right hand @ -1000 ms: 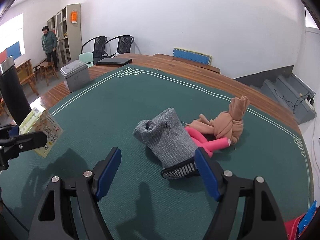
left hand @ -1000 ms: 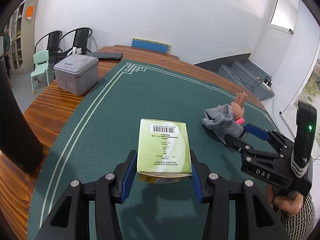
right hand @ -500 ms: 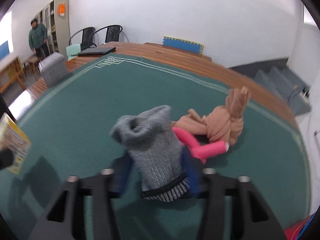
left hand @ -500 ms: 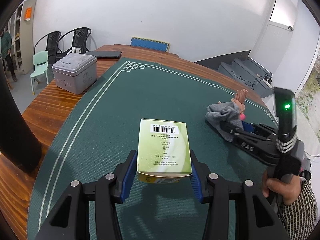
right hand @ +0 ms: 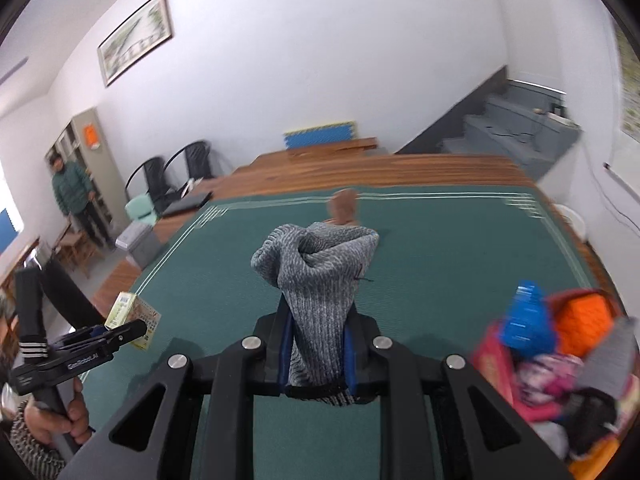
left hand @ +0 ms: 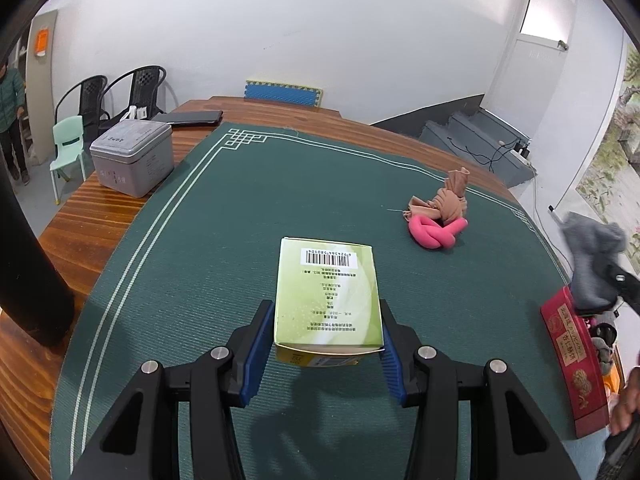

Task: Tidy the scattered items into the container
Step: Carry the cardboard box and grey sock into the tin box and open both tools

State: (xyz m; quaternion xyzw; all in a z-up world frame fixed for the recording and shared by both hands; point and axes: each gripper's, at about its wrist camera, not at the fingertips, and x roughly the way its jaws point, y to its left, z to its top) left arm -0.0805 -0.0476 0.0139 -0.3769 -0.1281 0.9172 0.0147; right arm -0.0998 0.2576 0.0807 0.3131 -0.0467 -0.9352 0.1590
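Blue pads of the right gripper (right hand: 318, 354) are pressed against a grey knitted sock (right hand: 320, 280), pinching it near its striped cuff; the jaws have just been closing and the sock now stands up between them, clear of the green table mat (right hand: 460, 264). In the left wrist view the same sock (left hand: 592, 264) hangs at the far right edge, above the red container (left hand: 570, 360).

That container (right hand: 492, 356) sits at the mat's right edge and already holds a heap of things: a blue item, an orange one, pink and grey cloth (motion blur keeps me from naming them more closely).

The left gripper (left hand: 324, 344) holds a light green carton (left hand: 328, 292) with a barcode on its top, its blue pads pressing on both sides of the box, which is carried above the mat. From the right wrist view the carton (right hand: 134, 312) shows at the left, with a hand (right hand: 76, 416) around the gripper's handle.

Farther out on the mat lie a pink knotted sock (left hand: 434, 232) and a tan knotted stocking (left hand: 450, 196), touching each other. On the bare wooden table (left hand: 100, 220) beyond the mat stands a grey tin box (left hand: 132, 158), a dark laptop (left hand: 192, 117) behind it. A person in a green jacket (right hand: 72, 196) stands by the cabinet.
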